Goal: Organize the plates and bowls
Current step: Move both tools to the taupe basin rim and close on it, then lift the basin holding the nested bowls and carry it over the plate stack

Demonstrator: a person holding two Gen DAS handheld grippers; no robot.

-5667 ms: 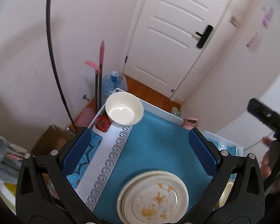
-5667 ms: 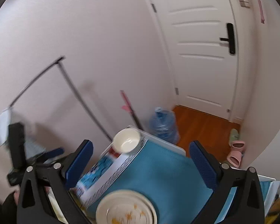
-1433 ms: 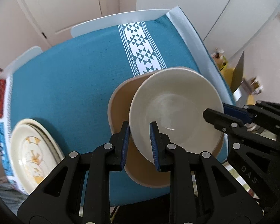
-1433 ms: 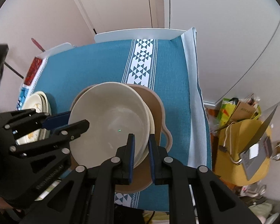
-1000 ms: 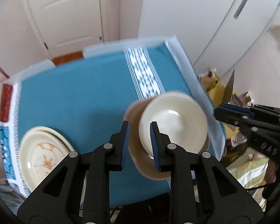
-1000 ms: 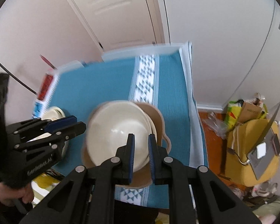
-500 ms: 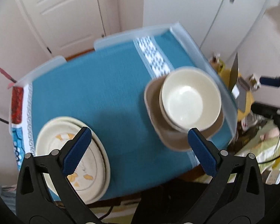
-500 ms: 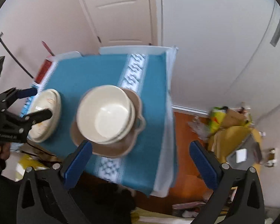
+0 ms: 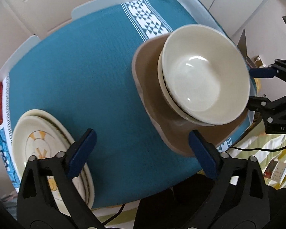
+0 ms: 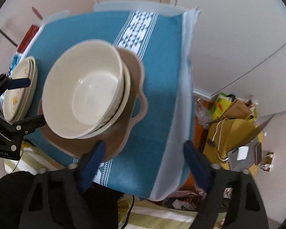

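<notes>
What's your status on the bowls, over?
Both grippers, left and right, empty, jaws closing on nothing. Cream bowls nested on brown dish. Plates stacked aside. Nothing blocking.

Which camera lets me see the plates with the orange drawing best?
The left wrist view: the plates lie close, pattern visible, though one finger covers part. The right wrist view shows them small at the edge.

Below me is a small table (image 9: pixel 47 38) covered by a teal cloth (image 9: pixel 85 80) with a white patterned band (image 9: pixel 148 22) running across it. On the cloth, toward one end, sits a stack of cream plates (image 9: pixel 42 148) with orange markings. Toward the other end lies a brown dish (image 9: pixel 148 87) with a handle, well apart from the plates and carrying stacked cream bowls (image 9: pixel 204 76).
</notes>
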